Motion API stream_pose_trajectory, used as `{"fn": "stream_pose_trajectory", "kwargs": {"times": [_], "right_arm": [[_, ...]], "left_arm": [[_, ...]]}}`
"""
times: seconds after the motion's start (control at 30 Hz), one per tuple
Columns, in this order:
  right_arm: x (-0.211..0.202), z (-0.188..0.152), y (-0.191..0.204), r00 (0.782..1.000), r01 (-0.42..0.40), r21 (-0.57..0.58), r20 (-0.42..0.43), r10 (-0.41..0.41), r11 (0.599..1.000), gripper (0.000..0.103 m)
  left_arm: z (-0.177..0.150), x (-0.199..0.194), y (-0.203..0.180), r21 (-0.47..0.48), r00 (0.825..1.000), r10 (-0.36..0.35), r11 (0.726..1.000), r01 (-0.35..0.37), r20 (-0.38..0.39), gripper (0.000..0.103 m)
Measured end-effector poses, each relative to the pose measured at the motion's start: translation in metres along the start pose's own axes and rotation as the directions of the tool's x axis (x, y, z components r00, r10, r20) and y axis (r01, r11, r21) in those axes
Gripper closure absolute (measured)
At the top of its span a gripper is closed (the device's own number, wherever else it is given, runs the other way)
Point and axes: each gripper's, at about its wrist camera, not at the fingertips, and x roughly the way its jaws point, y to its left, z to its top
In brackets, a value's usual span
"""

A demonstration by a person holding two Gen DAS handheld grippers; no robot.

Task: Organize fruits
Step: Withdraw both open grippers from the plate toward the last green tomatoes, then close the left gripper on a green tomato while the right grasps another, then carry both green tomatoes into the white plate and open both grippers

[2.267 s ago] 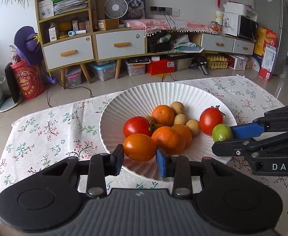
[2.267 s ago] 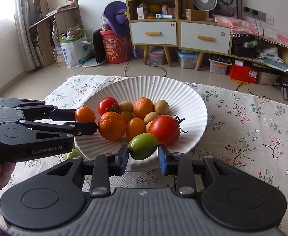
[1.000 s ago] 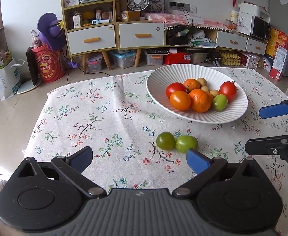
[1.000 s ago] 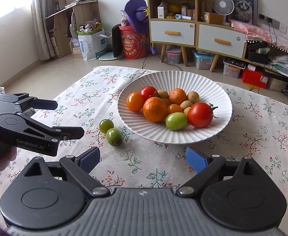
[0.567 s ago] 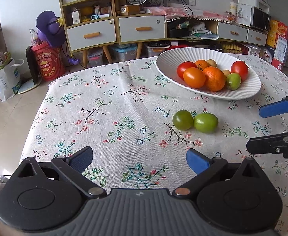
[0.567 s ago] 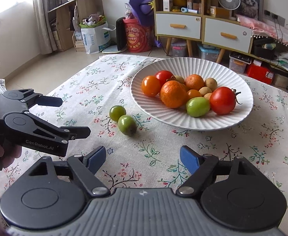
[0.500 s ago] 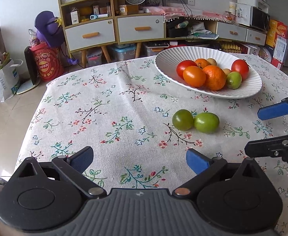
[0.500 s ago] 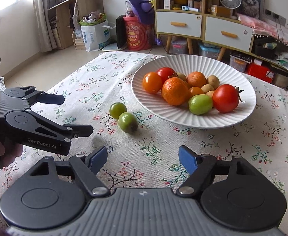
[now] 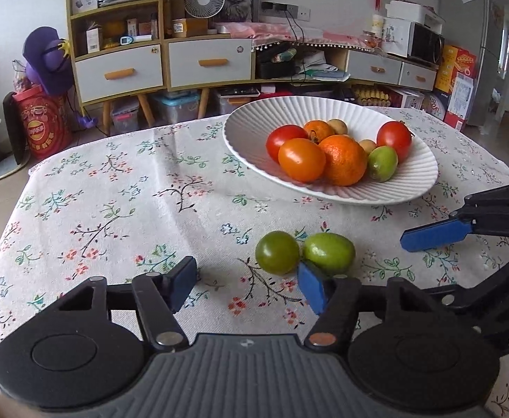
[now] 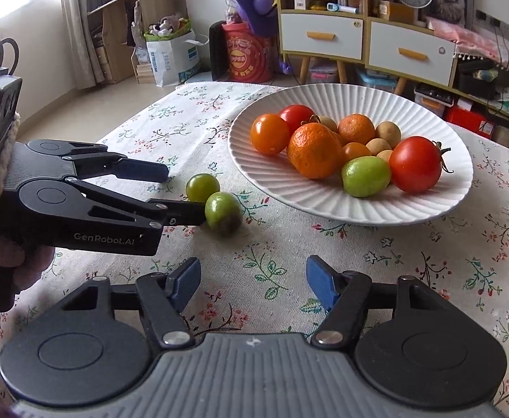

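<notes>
Scene: Two green fruits lie loose on the floral tablecloth [image 9: 122, 209], touching each other, just in front of the white ribbed plate [image 9: 247, 132] that holds the tomatoes, oranges, small tan fruits and another green one.
Round green fruit [image 9: 277, 252]: the left one of the pair in the left wrist view, just ahead of the left gripper's fingertips and not yet between them.
Oval green fruit [image 9: 329, 252]: it sits on the right of the pair, and one blue pad [image 9: 312, 287] of the left gripper stands just in front of it.
Left gripper [image 9: 247, 284]: its jaws are about half open and closing, with bare cloth between them and nothing held.
Right gripper [image 10: 252, 284]: its jaws are about half open and closing too; they hold nothing and hang over cloth well short of the fruit.
Risk, nudging: in the right wrist view the lower finger of the left gripper [image 10: 181, 191] seems to meet the side of the nearer green fruit [image 10: 222, 210]; a closing pad that strikes it off-centre would likely roll it away.
Risk, pair: because the two touch, a push on one would probably send the farther fruit [image 10: 202, 188] off as well.
Risk, empty close: the jaws may shut before either fruit lies between them.
Risk, crowding: both grippers point toward the same patch of cloth and could collide.
</notes>
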Motion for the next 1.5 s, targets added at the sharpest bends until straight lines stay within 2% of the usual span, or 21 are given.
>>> {"fn": "stream_pose_trajectory", "kwargs": {"times": [0.07,0.1,0.17,0.23,0.47,0.8,1.0,1.1,1.17,1.23,1.5], "right_arm": [[0.001,0.001,0.001,1.000,-0.001,-0.008,0.001,0.001,1.000,0.040],[0.001,0.002,0.001,1.000,-0.003,-0.010,0.002,0.003,1.000,0.040],[0.002,0.003,0.001,1.000,-0.009,-0.011,0.002,0.009,1.000,0.040],[0.003,0.004,0.001,1.000,-0.013,-0.010,0.003,0.013,1.000,0.042],[0.010,0.013,0.004,1.000,-0.009,0.003,-0.002,0.009,1.000,0.052],[0.021,0.022,0.021,1.000,-0.027,0.019,-0.009,0.027,0.999,0.056],[0.024,0.026,0.022,1.000,0.001,0.051,-0.002,-0.001,0.999,0.063],[0.025,0.025,0.023,1.000,0.018,0.042,-0.001,-0.018,0.999,0.067],[0.026,0.024,0.022,1.000,0.022,0.039,-0.003,-0.022,0.999,0.075],[0.026,0.024,0.020,1.000,0.021,0.043,-0.006,-0.021,0.999,0.079],[0.021,0.021,0.021,1.000,0.006,0.012,-0.020,-0.005,1.000,0.079]], "left_arm": [[0.003,0.002,-0.002,0.012,1.000,-0.026,1.000,0.026,0.000,0.064],[0.005,0.003,-0.003,0.014,0.999,-0.038,0.999,0.038,0.001,0.068],[0.006,0.005,-0.004,0.023,0.998,-0.056,0.998,0.056,0.004,0.081],[0.006,0.006,-0.005,0.026,0.998,-0.064,0.998,0.064,0.003,0.086],[0.009,0.002,0.001,0.005,1.000,-0.018,1.000,0.018,-0.020,0.087],[0.001,-0.012,0.020,-0.002,0.997,0.054,0.999,-0.054,-0.049,0.087],[-0.001,-0.019,0.025,-0.001,0.996,0.073,0.997,-0.074,-0.060,0.087],[-0.003,-0.021,0.025,0.004,0.994,0.081,0.997,-0.081,-0.068,0.087],[-0.004,-0.022,0.025,0.009,0.994,0.084,0.996,-0.083,-0.071,0.087],[-0.004,-0.023,0.024,0.009,0.993,0.088,0.996,-0.088,-0.075,0.087],[-0.005,-0.028,0.024,-0.019,0.990,0.110,0.994,-0.112,-0.089,0.087]]}}
